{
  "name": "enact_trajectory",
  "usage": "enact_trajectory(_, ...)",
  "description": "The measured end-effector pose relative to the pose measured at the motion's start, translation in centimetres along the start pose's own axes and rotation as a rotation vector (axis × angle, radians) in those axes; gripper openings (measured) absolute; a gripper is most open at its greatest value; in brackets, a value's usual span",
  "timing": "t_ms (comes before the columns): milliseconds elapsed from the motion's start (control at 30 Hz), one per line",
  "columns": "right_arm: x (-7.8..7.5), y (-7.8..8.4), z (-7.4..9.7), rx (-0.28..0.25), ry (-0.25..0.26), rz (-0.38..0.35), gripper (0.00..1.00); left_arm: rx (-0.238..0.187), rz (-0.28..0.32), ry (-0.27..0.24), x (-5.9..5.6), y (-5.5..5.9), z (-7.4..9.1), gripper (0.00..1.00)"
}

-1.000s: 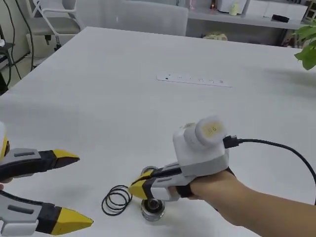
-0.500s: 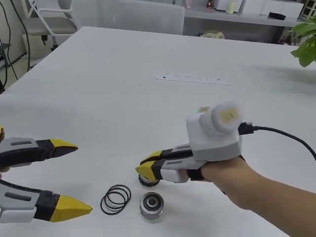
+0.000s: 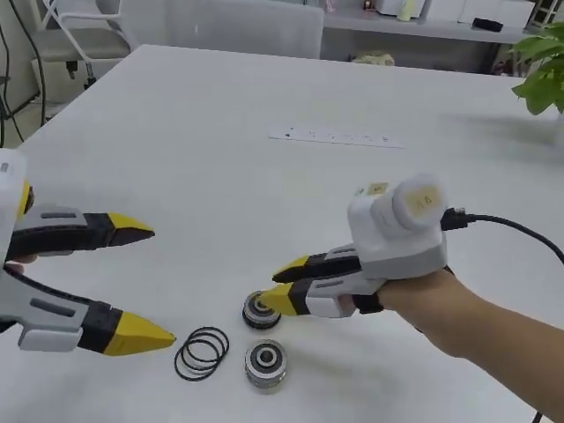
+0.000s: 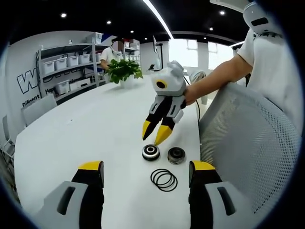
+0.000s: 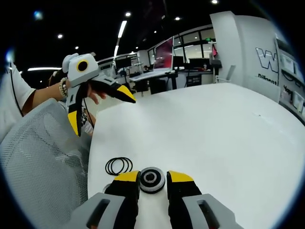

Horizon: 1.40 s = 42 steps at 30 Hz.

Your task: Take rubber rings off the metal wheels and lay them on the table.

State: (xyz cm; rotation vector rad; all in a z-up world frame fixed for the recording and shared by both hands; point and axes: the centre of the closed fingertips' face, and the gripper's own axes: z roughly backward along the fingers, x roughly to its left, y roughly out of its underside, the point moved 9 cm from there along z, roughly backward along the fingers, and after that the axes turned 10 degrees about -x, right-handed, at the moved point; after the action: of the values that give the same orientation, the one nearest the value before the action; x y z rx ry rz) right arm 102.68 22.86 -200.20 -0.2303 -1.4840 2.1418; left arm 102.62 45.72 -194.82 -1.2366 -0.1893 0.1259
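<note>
Two small metal wheels lie on the white table point(image 3: 220, 176), one point(image 3: 261, 310) just below my right gripper's tips and one point(image 3: 266, 363) nearer the front edge. Loose black rubber rings point(image 3: 201, 352) lie in a small pile to their left. My right gripper point(image 3: 278, 289) hovers open with a narrow gap and holds nothing. In the right gripper view a wheel point(image 5: 151, 179) sits just ahead of the right gripper point(image 5: 154, 177), with the rings point(image 5: 119, 165) to its left. My left gripper point(image 3: 152, 285) stands wide open left of the rings. The left gripper view shows both wheels point(image 4: 151, 152) point(image 4: 177, 155) and the rings point(image 4: 164, 179).
A white power strip point(image 3: 335, 137) lies further back on the table. A black cable point(image 3: 511, 233) trails right from the right gripper. A plant point(image 3: 542, 70) stands at the far right, and a chair point(image 3: 220, 26) beyond the far edge.
My right gripper has lifted off the wheels and drawn back to the right, its jaws parting slightly. The left gripper has edged in toward the rings.
</note>
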Motion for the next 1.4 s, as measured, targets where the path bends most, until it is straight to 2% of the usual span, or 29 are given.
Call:
enact_trajectory(67, -0.1, 0.5, 0.1, 0.023, 0.001, -0.001, 0.21, 0.006, -0.034, 0.02, 0.2, -0.3, -0.6, 0.64)
enact_trajectory(300, 0.0, 1.5, 0.0, 0.069, -0.018, 0.005, 0.23, -0.027, -0.033, 0.042, 0.7, -1.1, -3.1, 0.62)
enact_trajectory(433, 0.2, 1.7, -0.1, 0.083, -0.025, 0.012, 0.23, -0.018, -0.048, 0.08, 0.7, -1.0, -4.4, 0.6)
enact_trajectory(633, 0.3, 2.1, -0.4, 0.104, -0.037, 0.017, 0.23, 0.008, -0.039, 0.104, 0.9, -0.5, -6.4, 0.51)
enact_trajectory(733, 0.4, 2.2, -0.5, 0.106, -0.039, 0.022, 0.22, 0.022, -0.054, 0.111, 0.8, -0.2, -7.4, 0.46)
enact_trajectory(800, 0.4, 2.3, -0.5, 0.108, -0.039, 0.023, 0.22, 0.061, -0.075, 0.127, 0.6, 0.3, -7.9, 0.42)
enact_trajectory(867, 0.4, 2.3, -0.5, 0.11, -0.037, 0.024, 0.21, 0.063, -0.096, 0.123, 0.5, 0.6, -8.5, 0.38)
enact_trajectory(967, 0.3, 2.3, -0.4, 0.106, -0.027, 0.022, 0.2, 0.063, -0.069, 0.109, 0.6, 1.0, -9.2, 0.32)
enact_trajectory(1033, 0.2, 2.3, -0.4, 0.102, -0.02, 0.022, 0.19, 0.074, -0.075, 0.106, 0.6, 1.4, -9.7, 0.28)
enact_trajectory(1100, 0.1, 2.3, -0.4, 0.098, -0.018, 0.014, 0.19, 0.093, -0.117, 0.115, 0.6, 1.7, -10.1, 0.28)
enact_trajectory(1167, 0.1, 2.3, -0.4, 0.095, -0.019, 0.013, 0.18, 0.099, -0.091, 0.124, 0.4, 2.0, -10.5, 0.26)
enact_trajectory(1300, 0.1, 2.2, -0.4, 0.094, -0.018, 0.017, 0.17, 0.099, -0.092, 0.127, 0.0, 2.2, -10.9, 0.16)
enact_trajectory(1400, 0.2, 2.3, -0.4, 0.1, -0.021, 0.019, 0.16, 0.117, -0.105, 0.134, -0.2, 2.6, -10.9, 0.13)
